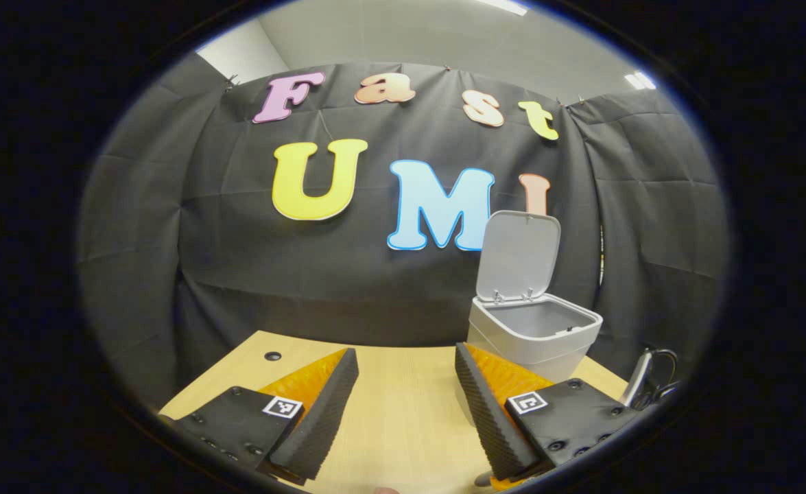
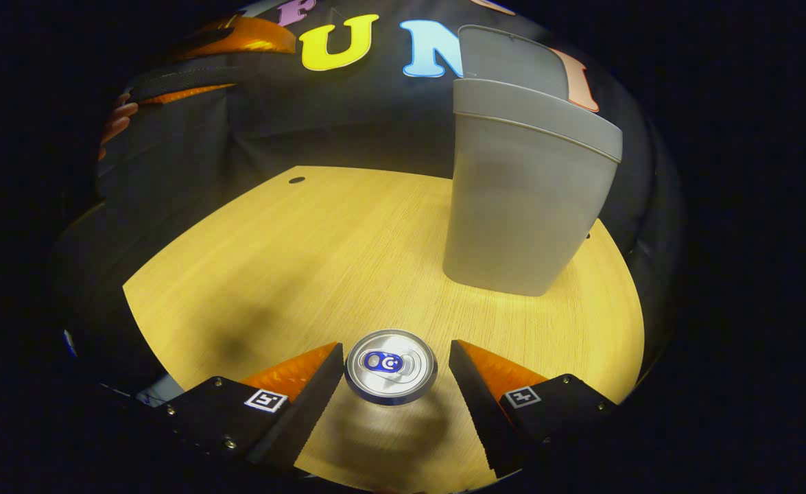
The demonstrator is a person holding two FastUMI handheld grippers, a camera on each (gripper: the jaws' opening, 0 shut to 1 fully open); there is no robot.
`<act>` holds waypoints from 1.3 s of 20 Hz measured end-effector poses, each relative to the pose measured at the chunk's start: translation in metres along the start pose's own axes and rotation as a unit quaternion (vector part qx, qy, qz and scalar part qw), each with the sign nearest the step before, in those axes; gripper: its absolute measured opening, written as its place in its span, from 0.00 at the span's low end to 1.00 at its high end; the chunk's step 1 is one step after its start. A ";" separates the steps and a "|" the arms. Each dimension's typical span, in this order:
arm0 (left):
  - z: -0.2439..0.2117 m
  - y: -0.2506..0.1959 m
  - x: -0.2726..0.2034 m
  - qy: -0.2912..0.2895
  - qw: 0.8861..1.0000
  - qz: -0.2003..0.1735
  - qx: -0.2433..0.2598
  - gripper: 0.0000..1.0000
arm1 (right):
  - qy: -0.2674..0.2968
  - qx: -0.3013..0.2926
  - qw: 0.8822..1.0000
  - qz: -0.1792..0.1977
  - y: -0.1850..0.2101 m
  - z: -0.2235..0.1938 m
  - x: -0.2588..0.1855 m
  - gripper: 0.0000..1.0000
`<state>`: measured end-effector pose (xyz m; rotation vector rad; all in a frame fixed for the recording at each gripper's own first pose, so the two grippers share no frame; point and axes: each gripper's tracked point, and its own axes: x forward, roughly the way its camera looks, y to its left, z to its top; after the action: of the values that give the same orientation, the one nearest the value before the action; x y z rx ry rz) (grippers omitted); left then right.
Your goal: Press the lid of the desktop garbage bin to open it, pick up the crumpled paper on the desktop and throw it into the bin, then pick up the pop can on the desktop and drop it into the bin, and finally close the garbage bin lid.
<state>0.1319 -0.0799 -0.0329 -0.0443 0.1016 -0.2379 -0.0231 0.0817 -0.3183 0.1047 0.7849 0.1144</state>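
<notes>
1. Left gripper view: the left gripper [image 1: 406, 405] hangs above the wooden table [image 1: 403, 425] with its fingers wide apart and nothing between them. The bin [image 1: 533, 333] stands on the far right of the table, its lid [image 1: 518, 255] tipped up and back, so the mouth is open. Some cables [image 1: 653, 384] lie at the right edge.

2. Right gripper view: the right gripper [image 2: 396, 398] is low over the near part of the table, fingers apart, with the can [image 2: 390, 366] standing upright between them. There is a small gap on each side, so neither finger seems to touch it yet. The bin rises well beyond it, far right. The other gripper [image 2: 197, 62] shows high at far left.

3. Handling, as a judgement: the can is probably light, thin-walled and smooth, so it may dent or slip. Best squeezed gently across its round side wall, near mid-height, keeping it upright.

4. I see no crumpled paper on the table.
</notes>
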 end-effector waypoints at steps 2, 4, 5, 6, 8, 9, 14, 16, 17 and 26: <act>0.000 -0.001 -0.001 -0.001 1.000 -0.001 0.004 0.95 | 0.011 -0.005 1.000 -0.001 0.001 -0.007 0.003 0.99; 0.001 0.000 -0.001 -0.002 1.000 -0.002 0.007 0.93 | 0.017 -0.004 1.000 0.000 0.001 -0.009 0.005 0.99; 0.001 0.000 0.001 -0.001 1.000 -0.002 0.008 0.93 | 0.017 -0.003 1.000 -0.003 0.002 -0.011 0.005 0.98; 0.000 0.001 0.001 0.000 1.000 -0.002 0.007 0.93 | 0.019 -0.001 1.000 -0.003 0.001 -0.010 0.004 0.86; 0.001 0.001 0.000 0.001 1.000 -0.002 0.004 0.93 | 0.019 -0.001 1.000 -0.004 -0.002 -0.011 0.005 0.85; -0.001 0.001 0.001 0.002 1.000 -0.003 0.002 0.93 | 0.018 0.000 1.000 -0.003 -0.001 -0.010 0.003 0.85; 0.000 0.002 -0.001 -0.002 1.000 -0.006 0.003 0.93 | -0.009 0.012 1.000 0.006 -0.002 0.006 -0.011 0.84; 0.002 0.001 0.001 -0.004 1.000 -0.009 0.004 0.96 | -0.030 0.015 0.999 0.004 -0.006 0.021 -0.021 0.84; 0.003 0.002 0.001 -0.005 1.000 -0.010 0.004 0.96 | -0.044 0.015 0.999 0.003 -0.008 0.030 -0.026 0.84; 0.001 -0.004 0.000 -0.006 1.000 -0.016 0.001 0.93 | -0.170 -0.008 0.985 -0.012 -0.032 0.128 -0.078 0.84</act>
<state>0.1315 -0.0834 -0.0320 -0.0457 0.0891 -0.2703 0.0150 0.0321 -0.1787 0.0958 0.4438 0.0776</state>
